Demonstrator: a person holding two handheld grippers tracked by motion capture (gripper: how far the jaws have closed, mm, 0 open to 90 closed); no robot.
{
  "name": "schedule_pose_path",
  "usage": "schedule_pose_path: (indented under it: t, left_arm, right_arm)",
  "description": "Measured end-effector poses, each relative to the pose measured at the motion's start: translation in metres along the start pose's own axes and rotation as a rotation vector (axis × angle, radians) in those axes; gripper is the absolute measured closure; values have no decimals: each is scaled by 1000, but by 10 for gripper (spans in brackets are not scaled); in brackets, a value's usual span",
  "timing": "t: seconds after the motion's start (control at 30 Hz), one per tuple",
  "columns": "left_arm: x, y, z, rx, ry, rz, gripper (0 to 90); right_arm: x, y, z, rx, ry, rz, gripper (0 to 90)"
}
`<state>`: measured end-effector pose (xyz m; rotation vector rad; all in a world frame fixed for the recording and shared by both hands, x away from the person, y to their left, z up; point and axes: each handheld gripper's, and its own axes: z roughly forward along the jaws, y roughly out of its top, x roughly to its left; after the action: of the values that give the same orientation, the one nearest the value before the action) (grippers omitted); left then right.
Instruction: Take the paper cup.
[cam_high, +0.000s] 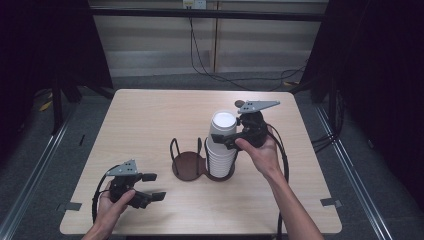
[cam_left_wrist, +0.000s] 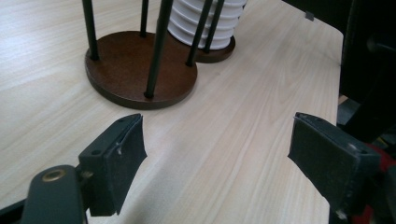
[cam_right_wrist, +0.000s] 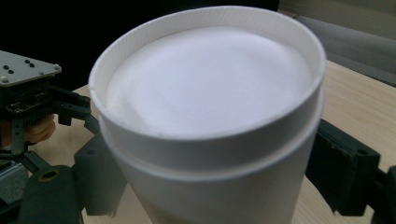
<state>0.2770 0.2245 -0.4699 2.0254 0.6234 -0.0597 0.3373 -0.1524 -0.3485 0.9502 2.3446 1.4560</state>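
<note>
The table (cam_high: 150, 115) was left bare on all sides. Its middle was blocked by the holder (cam_high: 189, 165) and cup stack (cam_high: 222, 145).

A rectangular light wood-grain table (cam_high: 150, 120) is carrying a dark brown double-ring holder with thin black upright rods (cam_high: 189, 165), which is sitting near the middle of the tabletop. A stack of upturned white paper cups (cam_high: 221, 147) is standing in the holder's right-hand ring, rising above the rods. The left-hand ring is showing its bare round base.
</note>
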Motion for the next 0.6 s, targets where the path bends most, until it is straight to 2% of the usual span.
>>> schedule_pose_path:
  t: [0.23,0.6]
  left_arm:
    - [-1,0,0,-4,5,4,181]
    - [-1,0,0,-1,1,-1,181]
  right_arm:
    - [3,3,-1,12,-17,-22,184]
    - [4,9,-9,-24,-12,-27,194]
